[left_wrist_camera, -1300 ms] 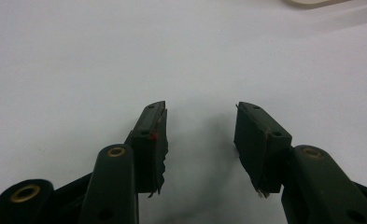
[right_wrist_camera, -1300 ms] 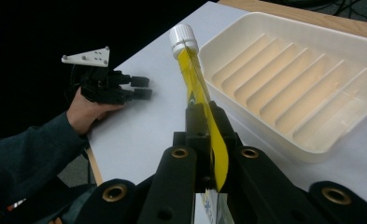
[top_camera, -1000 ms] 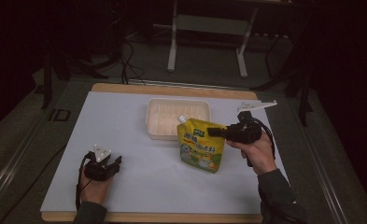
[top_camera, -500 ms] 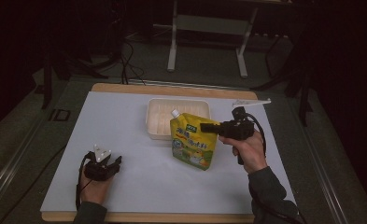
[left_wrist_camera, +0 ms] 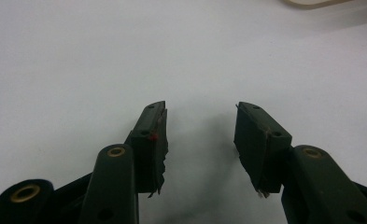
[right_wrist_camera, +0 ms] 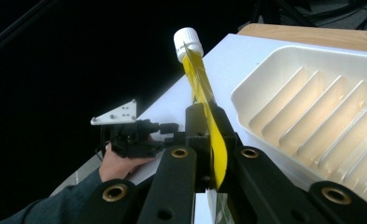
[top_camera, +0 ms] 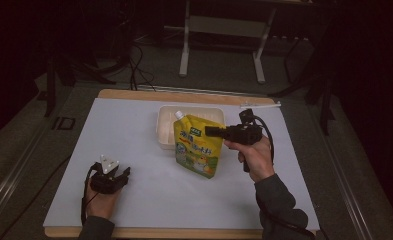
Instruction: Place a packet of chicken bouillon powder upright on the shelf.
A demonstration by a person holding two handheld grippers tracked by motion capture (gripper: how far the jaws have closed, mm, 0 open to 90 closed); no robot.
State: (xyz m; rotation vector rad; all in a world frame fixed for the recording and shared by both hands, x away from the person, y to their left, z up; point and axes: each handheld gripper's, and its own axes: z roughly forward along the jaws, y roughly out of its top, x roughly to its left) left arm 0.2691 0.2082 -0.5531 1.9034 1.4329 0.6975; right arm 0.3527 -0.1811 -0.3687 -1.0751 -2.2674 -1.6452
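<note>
Shifted left: one pouch [top_camera: 196,145] clenched in right tongs [top_camera: 209,131]; left tongs [left_wrist_camera: 200,135] released.

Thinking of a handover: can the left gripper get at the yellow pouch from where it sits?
Probably yes. The left gripper rests open on bare table, and nothing lies between it and the yellow pouch, held up by the right gripper.

Centre of table [top_camera: 134,130]: blocked by white tray [top_camera: 166,125] — yellow pouch [top_camera: 196,145] hanging just in front, overlapping its near edge.
Right side: taken up by right gripper [top_camera: 209,131] and forearm.
Left half: open mat — only left gripper [top_camera: 121,175] at near edge.
Far edge: thin white stick [top_camera: 260,105].
</note>
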